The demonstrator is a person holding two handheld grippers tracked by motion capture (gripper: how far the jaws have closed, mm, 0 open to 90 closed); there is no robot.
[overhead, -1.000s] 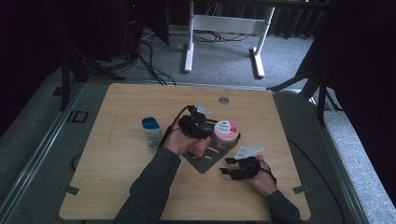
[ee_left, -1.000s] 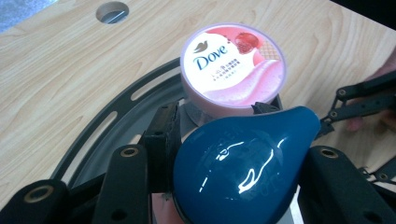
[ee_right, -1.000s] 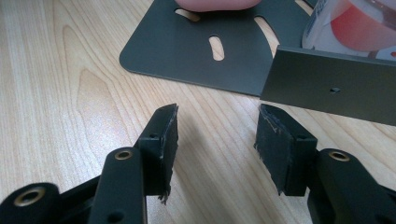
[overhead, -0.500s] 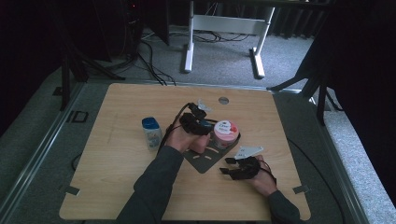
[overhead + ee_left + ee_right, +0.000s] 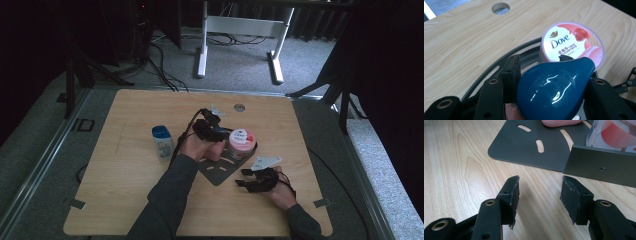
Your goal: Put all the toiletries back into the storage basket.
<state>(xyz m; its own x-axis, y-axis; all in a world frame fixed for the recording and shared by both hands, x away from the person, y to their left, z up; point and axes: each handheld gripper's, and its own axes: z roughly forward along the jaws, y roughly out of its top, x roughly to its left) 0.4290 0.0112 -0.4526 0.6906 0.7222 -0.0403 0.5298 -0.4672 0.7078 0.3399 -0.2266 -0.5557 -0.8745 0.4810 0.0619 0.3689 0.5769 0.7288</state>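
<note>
Two hand-held grippers over the wooden table [image 5: 125, 200]: left [image 5: 549, 82] grips a blue-capped bottle [image 5: 554, 90], right [image 5: 539, 192] gapes.

The left gripper [image 5: 212, 131], with a dark-blue-capped bottle [image 5: 554, 87] clamped in its jaws, has edged slightly nearer the pink Dove tub [image 5: 242, 143]. In the left gripper view the cap now stands just before that tub's lid.

A small blue-capped bottle [image 5: 162, 142] stands upright on the wooden worktop [image 5: 125, 200], near its left side. A white desk frame [image 5: 240, 35] stands on the grey floor behind.
</note>
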